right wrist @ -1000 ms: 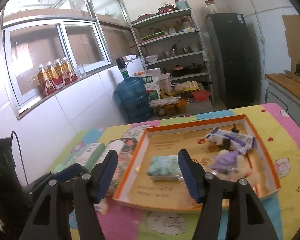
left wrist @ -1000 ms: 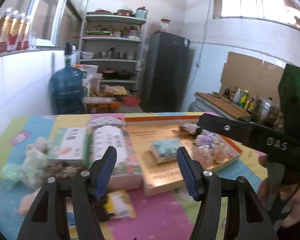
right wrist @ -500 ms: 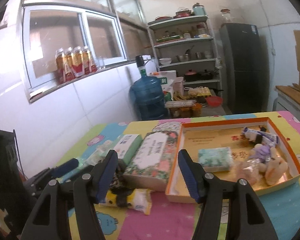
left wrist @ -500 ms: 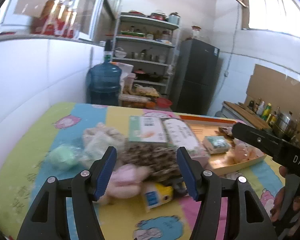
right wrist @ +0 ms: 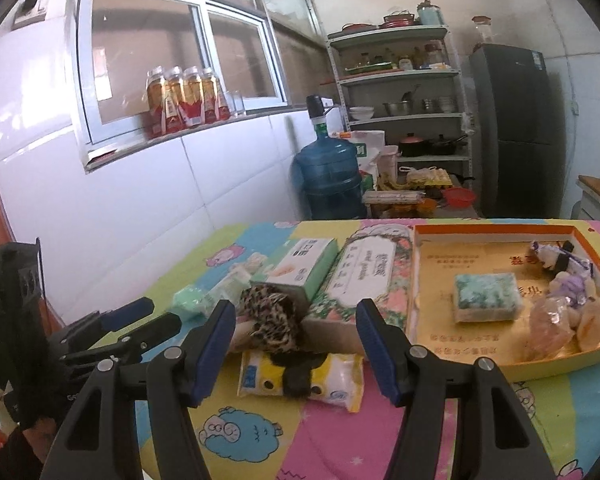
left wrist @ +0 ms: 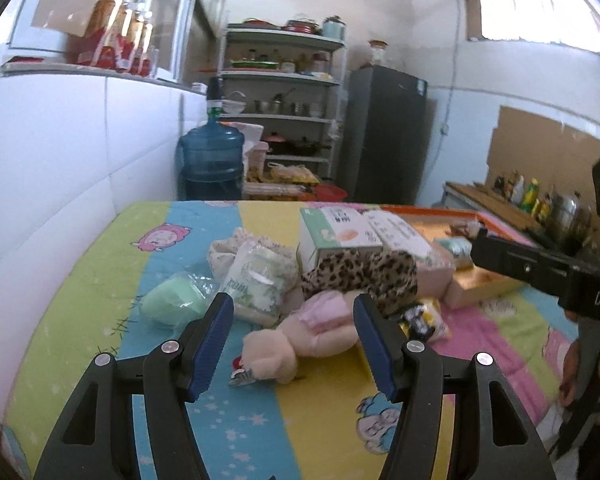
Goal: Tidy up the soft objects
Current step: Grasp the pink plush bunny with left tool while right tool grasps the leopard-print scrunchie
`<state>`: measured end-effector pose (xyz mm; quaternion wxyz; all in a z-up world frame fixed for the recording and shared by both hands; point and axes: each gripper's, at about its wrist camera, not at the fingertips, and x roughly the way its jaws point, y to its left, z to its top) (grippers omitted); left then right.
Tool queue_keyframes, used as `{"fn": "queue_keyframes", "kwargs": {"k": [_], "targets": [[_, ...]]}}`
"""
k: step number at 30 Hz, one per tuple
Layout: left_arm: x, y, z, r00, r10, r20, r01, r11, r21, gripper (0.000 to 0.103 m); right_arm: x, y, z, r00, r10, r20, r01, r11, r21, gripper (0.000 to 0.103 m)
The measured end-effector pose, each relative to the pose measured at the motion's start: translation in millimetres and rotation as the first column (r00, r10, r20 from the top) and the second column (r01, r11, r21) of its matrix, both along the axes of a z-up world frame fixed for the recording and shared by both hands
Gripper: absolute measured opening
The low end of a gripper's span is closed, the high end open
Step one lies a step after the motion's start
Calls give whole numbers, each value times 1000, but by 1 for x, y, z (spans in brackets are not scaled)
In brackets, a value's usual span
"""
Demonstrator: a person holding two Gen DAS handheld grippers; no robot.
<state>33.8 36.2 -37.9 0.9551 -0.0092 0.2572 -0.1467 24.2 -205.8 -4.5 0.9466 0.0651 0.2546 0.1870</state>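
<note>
Both grippers stood partly open and empty. The left gripper (left wrist: 294,336) hung over the near part of the table (left wrist: 100,280), its blue pads either side of a pink plush toy (left wrist: 300,336) in the left wrist view, not touching it. The right gripper (right wrist: 296,344) pointed at the pile from the other side, with nothing between its pads.

The loose soft things lay heaped around the table's middle: the plush toy nearest the front edge, a leopard-print cloth (left wrist: 360,276) draped just behind it against two tissue boxes (left wrist: 340,232), a white printed pouch (left wrist: 260,284) and a green wrapped bundle (left wrist: 176,300) toward the left edge, and a yellow-and-white packet (right wrist: 300,376) partly under the cloth. The orange tray (right wrist: 420,280) sat at the right side of the table, already holding a teal sponge-like block (right wrist: 486,296), small plush pieces and wrapped items.

Handling, as a judgement: the plush toy looked light and squashy, so it would compress rather than slip; a hold across the body, the thickest part, seemed safer than on the head or a limb, which could flop. A small clip or tag lay at its head, detail unclear. The cloth would be limp and might drag the packet with it. The wrapped bundle's film looked slippery.
</note>
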Motion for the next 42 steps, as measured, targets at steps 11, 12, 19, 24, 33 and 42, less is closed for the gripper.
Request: {"fn": "queue_keyframes", "kwargs": {"k": [11, 12, 19, 24, 33, 42], "targets": [[21, 0, -14, 970, -215, -115, 226, 970, 87, 64, 2, 4, -7, 1000, 2, -11, -3, 1000, -18, 62], [24, 0, -15, 966, -224, -130, 237, 967, 91, 64, 2, 3, -7, 1000, -1, -10, 1, 1000, -14, 62], [36, -13, -30, 947, -258, -191, 294, 935, 198, 64, 9, -9, -12, 999, -27, -23, 27, 999, 24, 62], [41, -23, -38, 950, -242, -195, 290, 917, 274, 64, 12, -12, -16, 999, -20, -39, 21, 999, 25, 62], [42, -11, -38, 965, -200, -172, 234, 949, 211, 40, 24, -7, -30, 989, 81, -121, -70, 993, 94, 61], [29, 1, -37, 973, -186, -139, 200, 975, 98, 32, 29, 22, -35, 983, 136, -120, -131, 990, 47, 23]]}}
